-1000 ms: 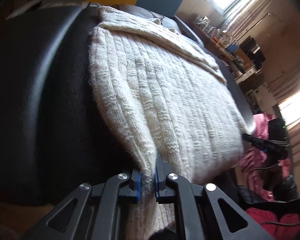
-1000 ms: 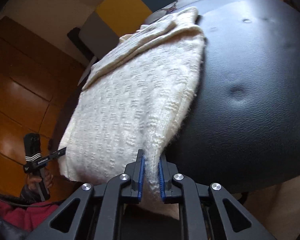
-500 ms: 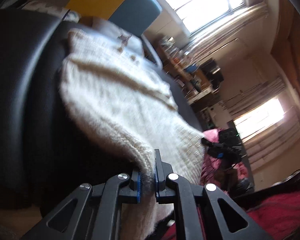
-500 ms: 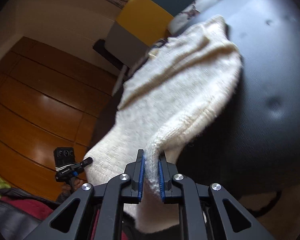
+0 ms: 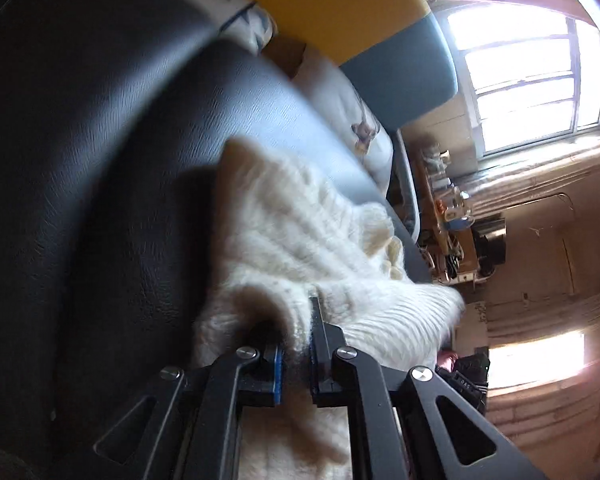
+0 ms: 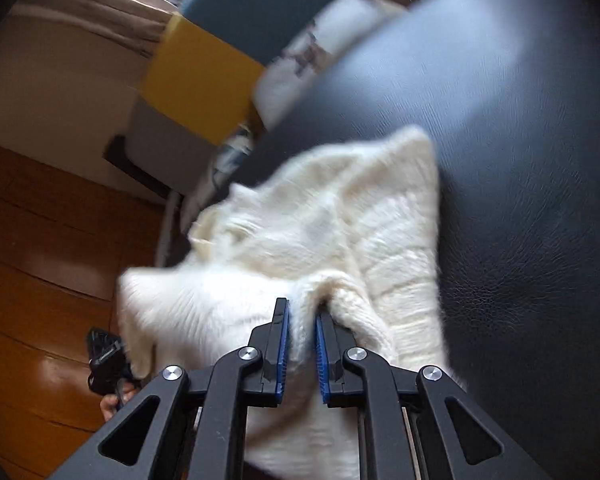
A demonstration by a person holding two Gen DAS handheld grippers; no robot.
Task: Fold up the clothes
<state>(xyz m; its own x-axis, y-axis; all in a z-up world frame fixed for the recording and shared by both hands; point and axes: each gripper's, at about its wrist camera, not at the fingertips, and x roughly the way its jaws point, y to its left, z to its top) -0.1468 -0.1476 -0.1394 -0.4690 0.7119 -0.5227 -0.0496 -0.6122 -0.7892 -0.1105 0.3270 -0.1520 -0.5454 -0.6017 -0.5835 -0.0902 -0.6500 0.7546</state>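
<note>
Between both pairs of jaws: one cream knitted sweater point(image 6: 340, 232), half lifted off a black leather seat point(image 6: 520, 160)

- Left gripper point(image 5: 296, 332): jaws nearly closed, pinching a thick roll of the knit at one near corner; blue pads visible either side of the wool
- Right gripper point(image 6: 302, 336): jaws likewise drawn in on a bunched ridge of the knit at the other near corner; narrow gap, filled with fabric
- Relation governing the next move: the near edge is held raised by both grippers, and the rest of the garment runs straight ahead from each pair of jaws, ending in a far edge resting on the seat. Long axis points forward, away from the holder. Neither gripper appears nearer the far edge; they sit side by side along the one hem. Judged step: carrying the held edge forward over the lying part, so the fold line should fall across the sweater's middle
- Sweater, material: chunky ribbed wool or similar, fuzzy surface, soft and limp; sags between the two holds, likely to stretch or slip if pulled unevenly
- Seat, material: grained, dimpled leatherette, smooth sheen, rounded edge
- Beyond: yellow and blue cushion point(image 6: 204, 80), pale printed pillow point(image 5: 340, 108), wooden floor point(image 6: 40, 260), bright window point(image 5: 528, 76); all motion-blurred
</note>
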